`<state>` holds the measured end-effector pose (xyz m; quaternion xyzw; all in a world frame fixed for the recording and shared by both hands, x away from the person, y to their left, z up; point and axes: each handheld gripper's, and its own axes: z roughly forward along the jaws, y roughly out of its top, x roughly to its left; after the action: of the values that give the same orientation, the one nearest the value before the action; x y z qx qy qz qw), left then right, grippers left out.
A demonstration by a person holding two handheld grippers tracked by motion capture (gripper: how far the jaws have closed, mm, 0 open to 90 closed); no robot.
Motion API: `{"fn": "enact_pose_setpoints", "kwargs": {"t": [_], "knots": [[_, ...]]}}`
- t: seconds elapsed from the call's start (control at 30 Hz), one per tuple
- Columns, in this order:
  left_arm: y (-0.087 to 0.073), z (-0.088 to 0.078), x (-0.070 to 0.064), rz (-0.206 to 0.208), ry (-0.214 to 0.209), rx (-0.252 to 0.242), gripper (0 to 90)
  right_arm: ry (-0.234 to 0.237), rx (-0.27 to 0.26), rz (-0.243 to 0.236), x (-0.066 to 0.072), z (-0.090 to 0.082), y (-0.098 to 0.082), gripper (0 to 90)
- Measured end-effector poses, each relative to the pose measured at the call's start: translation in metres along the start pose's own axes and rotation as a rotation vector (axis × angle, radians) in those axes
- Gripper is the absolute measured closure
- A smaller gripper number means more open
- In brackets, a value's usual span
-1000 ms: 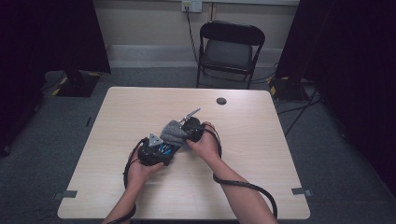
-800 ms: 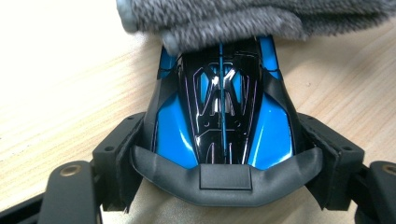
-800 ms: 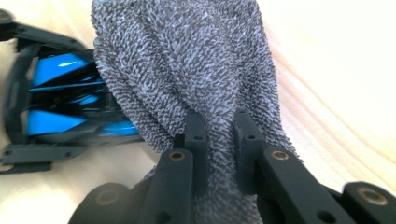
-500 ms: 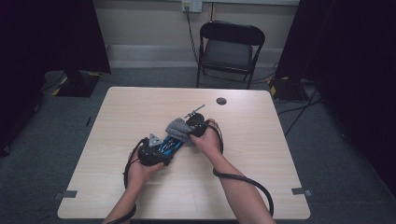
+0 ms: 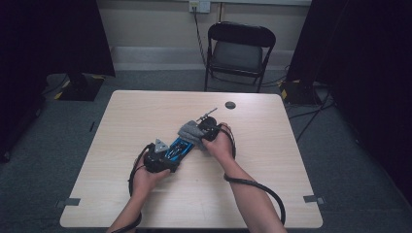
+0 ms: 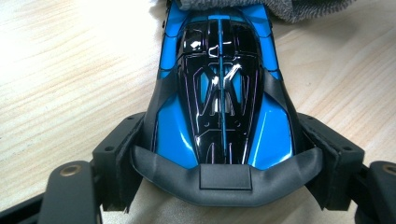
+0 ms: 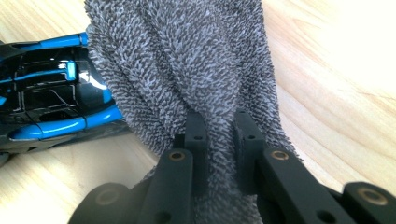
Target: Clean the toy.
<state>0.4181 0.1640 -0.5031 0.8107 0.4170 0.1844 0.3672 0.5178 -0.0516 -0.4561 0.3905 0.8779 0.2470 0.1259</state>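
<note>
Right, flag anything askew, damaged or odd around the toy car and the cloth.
Nothing stands out. The blue and black toy car sits flat on the table, clamped at one end by the left gripper. The right gripper pinches the bunched grey cloth draped over its other end.

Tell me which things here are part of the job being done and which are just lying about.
In use:
- blue and black toy car, clamped in the left gripper
- grey cloth, pinched in the right gripper, lying over one end of the car

Lying about:
- small dark round thing on the table
- folding chair behind the table
</note>
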Motion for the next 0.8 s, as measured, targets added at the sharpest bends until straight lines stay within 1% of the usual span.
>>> {"fn": "enact_pose_setpoints", "kwargs": {"t": [0.07,0.13,0.2,0.23,0.3,0.33,0.37,0.47,0.53,0.6,0.67,0.73,0.8], "knots": [[0.000,0.000,0.000,-0.001,-0.001,0.000,24.2,-0.002,0.002,-0.002,-0.002,-0.001,-0.002,79.2],[0.000,0.000,0.000,0.000,0.000,0.000,24.2,-0.018,-0.004,-0.010,-0.004,-0.004,-0.004,79.2],[0.000,0.000,0.000,0.001,0.000,0.000,24.2,-0.014,-0.010,0.002,-0.008,-0.006,-0.006,79.2],[0.000,0.000,0.000,0.000,0.000,0.000,24.2,-0.019,-0.013,0.005,-0.011,-0.007,-0.007,79.2],[0.000,0.000,0.000,0.000,-0.001,0.001,24.2,-0.015,-0.016,0.006,-0.015,-0.011,-0.008,79.2],[0.000,0.000,0.000,-0.001,-0.002,0.001,24.2,-0.015,-0.016,0.006,-0.015,-0.011,-0.008,79.2],[0.000,0.000,0.000,0.000,-0.001,0.001,24.2,-0.021,-0.017,0.005,-0.017,-0.012,-0.009,79.3],[0.000,0.000,0.000,0.001,-0.001,0.001,24.2,-0.023,-0.030,0.025,-0.023,-0.017,-0.013,79.2],[0.000,0.000,0.000,0.000,-0.001,0.001,24.2,-0.027,-0.031,0.023,-0.024,-0.018,-0.013,79.2],[0.000,0.000,0.000,-0.002,-0.002,0.001,24.2,-0.028,-0.036,0.035,-0.028,-0.022,-0.016,79.2],[0.000,0.000,0.000,-0.001,-0.001,0.000,24.2,-0.032,-0.042,0.039,-0.030,-0.025,-0.018,79.3],[0.000,0.000,0.000,0.000,0.000,0.000,24.2,-0.026,-0.052,0.044,-0.032,-0.029,-0.021,79.2],[0.000,0.000,0.000,-0.001,-0.001,0.001,24.2,-0.032,-0.057,0.047,-0.033,-0.032,-0.022,79.3]]}}
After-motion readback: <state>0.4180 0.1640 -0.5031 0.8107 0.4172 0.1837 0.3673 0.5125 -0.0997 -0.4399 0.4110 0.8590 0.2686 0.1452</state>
